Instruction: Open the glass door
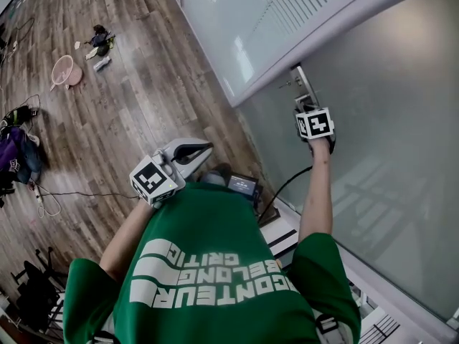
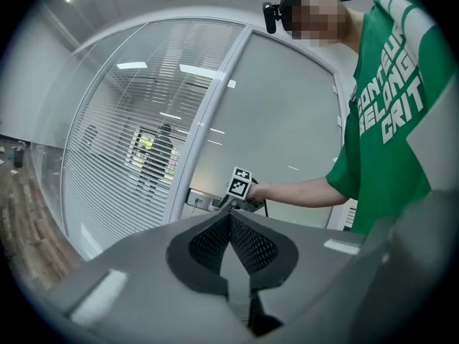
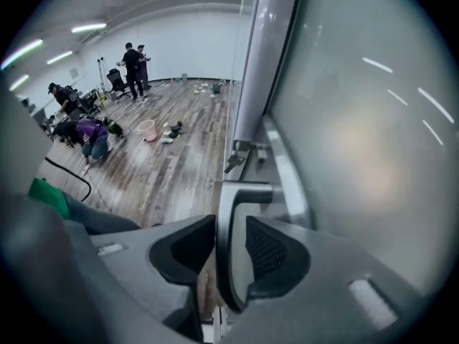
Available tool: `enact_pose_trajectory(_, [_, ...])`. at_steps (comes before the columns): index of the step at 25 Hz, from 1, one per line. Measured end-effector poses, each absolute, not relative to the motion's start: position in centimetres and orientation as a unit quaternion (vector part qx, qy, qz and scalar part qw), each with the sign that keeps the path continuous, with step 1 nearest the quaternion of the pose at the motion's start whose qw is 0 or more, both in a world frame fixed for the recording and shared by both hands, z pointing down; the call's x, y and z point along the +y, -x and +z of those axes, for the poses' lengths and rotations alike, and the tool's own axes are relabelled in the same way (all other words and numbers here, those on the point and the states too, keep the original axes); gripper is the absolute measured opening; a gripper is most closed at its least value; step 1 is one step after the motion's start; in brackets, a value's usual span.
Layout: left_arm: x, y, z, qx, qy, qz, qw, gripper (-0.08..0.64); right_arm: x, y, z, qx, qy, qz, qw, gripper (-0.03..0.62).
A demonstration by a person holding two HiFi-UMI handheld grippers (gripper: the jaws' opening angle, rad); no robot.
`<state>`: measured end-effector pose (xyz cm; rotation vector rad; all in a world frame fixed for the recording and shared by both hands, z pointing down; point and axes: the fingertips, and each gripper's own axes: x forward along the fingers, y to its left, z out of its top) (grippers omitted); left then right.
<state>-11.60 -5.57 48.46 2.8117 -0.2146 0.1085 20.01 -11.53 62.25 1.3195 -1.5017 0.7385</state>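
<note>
We have the right gripper (image 3: 229,224) on the lever handle (image 3: 247,192) of the glass door (image 1: 387,120). Its jaws are closed on the lever's metal bar, one pad on each side. The left gripper (image 2: 229,217) hangs low in front of our body, well apart from the door, with its jaws pressed together on nothing.

The door stands at our right, a frosted pane in a pale metal frame. It looks shut against the upright post (image 3: 262,63) beside the lock plate.

We judge the lever to be stiff, smooth and somewhat slippery, so the ribbed pads need firm pressure or they may slide along the bar as it turns. The lever is the right place to hold, out toward its free end where turning takes less effort. The pane itself offers no grip and should not be knocked. A full-height glass leaf is probably heavy and slow to start, so we expect a steady push or pull will suit it better than a jerk. We cannot tell which way it swings.

Under us is a wooden plank floor (image 1: 143,84) with a cable (image 1: 72,192) trailing across it, a pink basin (image 1: 63,70) and scattered belongings farther off. A glass wall (image 1: 237,20) with slatted blinds (image 2: 129,142) behind it runs on from the door. Several people (image 3: 133,67) stand or crouch at the far side of the large, brightly lit room.
</note>
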Motion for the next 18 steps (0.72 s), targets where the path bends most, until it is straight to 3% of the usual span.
enact_pose_trajectory(3, [-5.3,10.6,48.9,-0.065,-0.984,0.044,0.158,0.015,-11.5,-19.3,68.1,-0.602,-0.464,0.352,0.546,0.114])
enact_pose_trajectory(4, [-5.1,10.2,49.0,-0.063,-0.984,0.045,0.158,0.015,-11.2,-19.5,69.0,-0.589,-0.447,0.357,0.571,-0.011])
enact_pose_trajectory(10, [-4.3,8.4,49.8,-0.054,-0.983,0.050,0.170,0.015,-10.1,-18.0,69.9,-0.634,-0.359,0.430,0.533,-0.009])
enact_pose_trajectory(18, [-4.8,5.9,49.9,-0.041,-0.983,0.057,0.168,0.015,-11.4,-18.2,70.2,-0.655,-0.377,0.410,0.511,-0.009])
